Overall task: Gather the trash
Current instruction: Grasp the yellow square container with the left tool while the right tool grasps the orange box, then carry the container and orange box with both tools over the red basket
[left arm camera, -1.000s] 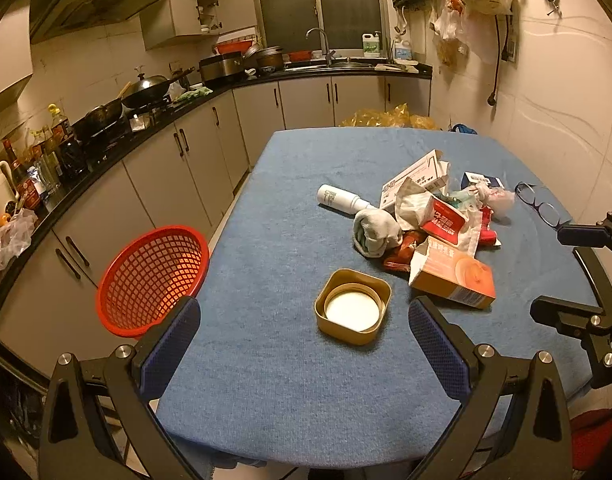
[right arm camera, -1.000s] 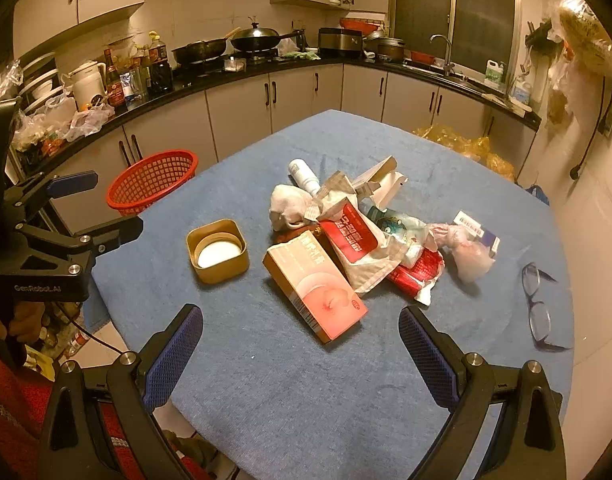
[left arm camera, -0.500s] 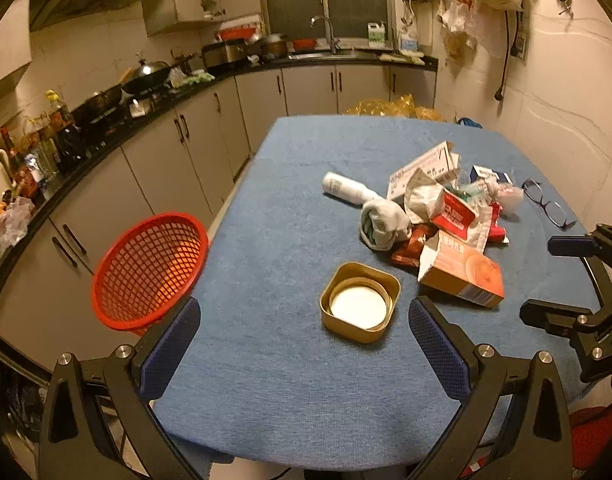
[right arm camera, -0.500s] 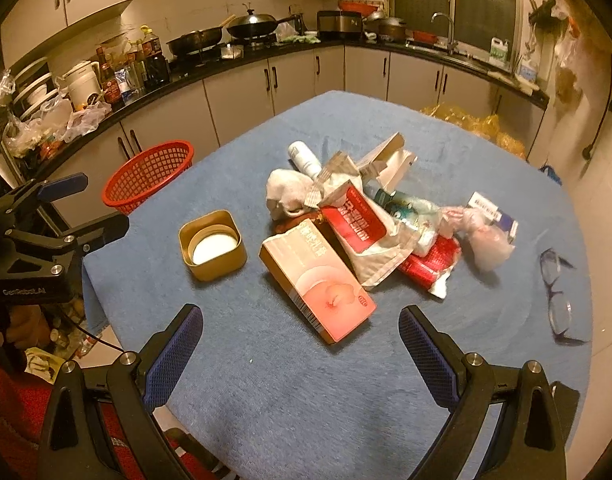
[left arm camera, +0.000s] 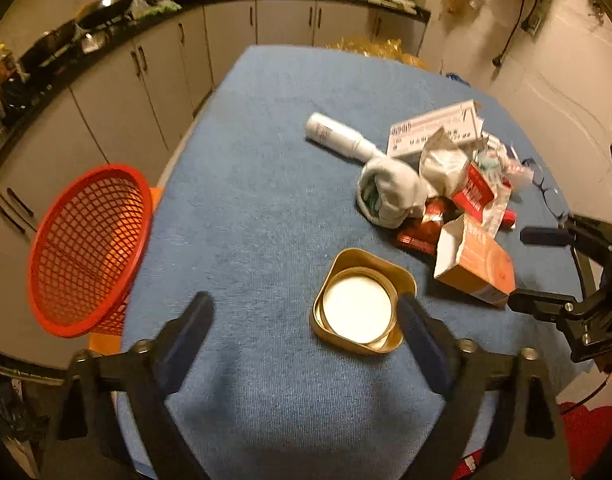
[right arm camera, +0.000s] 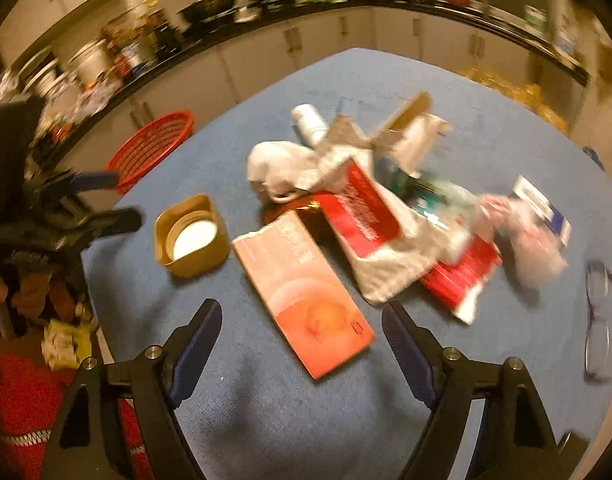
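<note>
Surface (left arm camera: 266, 208): blue cloth cover, matt, finely napped. Basket (left arm camera: 86, 248): red plastic mesh, slight sheen. Square tin (left arm camera: 361, 304): gold metal, glossy, with smooth white inside. Carton (right arm camera: 306, 292): orange-pink cardboard, satin print. Bottle (left arm camera: 337, 138): smooth white plastic. Claw pads (right arm camera: 196, 344): matt blue, rubbery-looking.

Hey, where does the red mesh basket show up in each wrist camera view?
Left wrist: red basket at left, off the table's edge.
Right wrist: red basket upper left, beyond the table's far-left edge.
Shared landmark: gold tin, on the table nearest the basket.
</note>
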### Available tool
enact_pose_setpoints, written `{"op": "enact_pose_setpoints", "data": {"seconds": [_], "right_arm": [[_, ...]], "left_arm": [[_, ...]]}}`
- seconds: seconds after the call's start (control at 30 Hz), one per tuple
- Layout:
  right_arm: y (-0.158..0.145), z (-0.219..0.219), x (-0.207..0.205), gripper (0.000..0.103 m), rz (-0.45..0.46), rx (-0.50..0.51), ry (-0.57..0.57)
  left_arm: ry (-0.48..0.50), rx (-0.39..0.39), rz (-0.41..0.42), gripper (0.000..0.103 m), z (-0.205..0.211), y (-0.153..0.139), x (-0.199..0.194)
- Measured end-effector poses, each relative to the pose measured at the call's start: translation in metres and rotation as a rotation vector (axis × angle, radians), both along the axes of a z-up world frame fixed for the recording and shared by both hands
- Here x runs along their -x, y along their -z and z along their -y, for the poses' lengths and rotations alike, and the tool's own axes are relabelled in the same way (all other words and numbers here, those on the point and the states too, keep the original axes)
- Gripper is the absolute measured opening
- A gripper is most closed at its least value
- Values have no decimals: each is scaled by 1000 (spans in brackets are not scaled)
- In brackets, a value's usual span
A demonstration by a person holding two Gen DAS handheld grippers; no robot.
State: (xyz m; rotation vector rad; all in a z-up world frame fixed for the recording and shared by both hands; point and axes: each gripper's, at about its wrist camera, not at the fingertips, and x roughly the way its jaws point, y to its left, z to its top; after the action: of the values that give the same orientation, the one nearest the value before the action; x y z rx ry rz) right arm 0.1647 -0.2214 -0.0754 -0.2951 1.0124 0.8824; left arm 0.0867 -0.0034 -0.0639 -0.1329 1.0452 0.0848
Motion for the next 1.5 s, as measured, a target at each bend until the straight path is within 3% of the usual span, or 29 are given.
{"op": "enact_pose_setpoints", "data": {"seconds": [0.03,0.3,0.37,0.43,0.57,0.83,1.03,1.1,1.17,1.5], "right_arm": [[1,-4,-2,86,7,14,-20],[8,-27,-10,85,26,71,-90],[13,-33,-13,72,13,89,-103],[17,-36,-14,69,12,106,-104],[22,-40,-13,63,18,131,-93],[22,-35,-8,56,-10,127,-24],[29,-38,-4,58,-14,154,-3],[33,-41,-1,58,-2,169,-7],[32,-41,2,54,-13,160,-1],[18,-37,12,51,-41,106,52]], "left_arm": [[5,-3,-15,77,0,3,-3],[50,-8,-74,67,4,20,-18],[52,-9,-84,67,3,24,-20],[55,-1,-95,65,3,27,-25],[79,14,-123,42,9,35,-31],[86,2,-134,36,24,47,-28],[76,-6,-132,34,32,51,-33],[67,-11,-121,27,35,49,-30],[59,-1,-113,10,35,47,-27],[46,35,-83,10,24,31,-11]]}}
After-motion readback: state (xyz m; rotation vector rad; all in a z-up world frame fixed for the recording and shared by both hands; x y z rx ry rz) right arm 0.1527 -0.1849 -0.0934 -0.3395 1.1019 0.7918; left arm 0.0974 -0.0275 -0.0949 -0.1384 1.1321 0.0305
